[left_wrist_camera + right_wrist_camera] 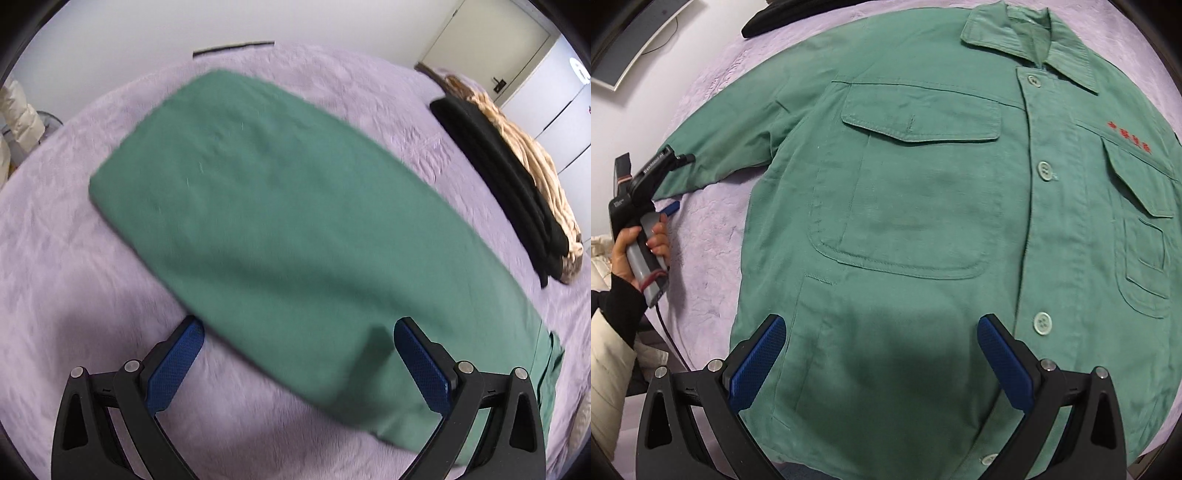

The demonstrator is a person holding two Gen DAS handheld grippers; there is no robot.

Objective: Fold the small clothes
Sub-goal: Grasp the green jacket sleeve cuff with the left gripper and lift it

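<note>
Because a fold only comes out square from a flat start, the green jacket [923, 206] lies spread face up on the lilac bedspread [713, 236], buttoned, collar away from me. One sleeve [280, 206] runs straight out to the side, so I can carry it across the body in one sweep.

My left gripper [295, 354] hovers at that sleeve's cuff end, fingers wide apart and holding nothing — one blue pad [177, 365] sits over the bedspread, the other over the cloth, straddling the sleeve's edge. From the right wrist view I see this gripper [652, 173] beside the cuff, my hand [639, 240] wrapped round its handle. My right gripper [882, 354] hangs over the lower front near the hem, equally spread and empty, probably ready to pin or lift that side.

Counting: one jacket, two flapped chest pockets, and four pale buttons that I can see. Further off, one pile of a black garment [509, 184] with a tan one [532, 162] against it, apparently set aside.
</note>
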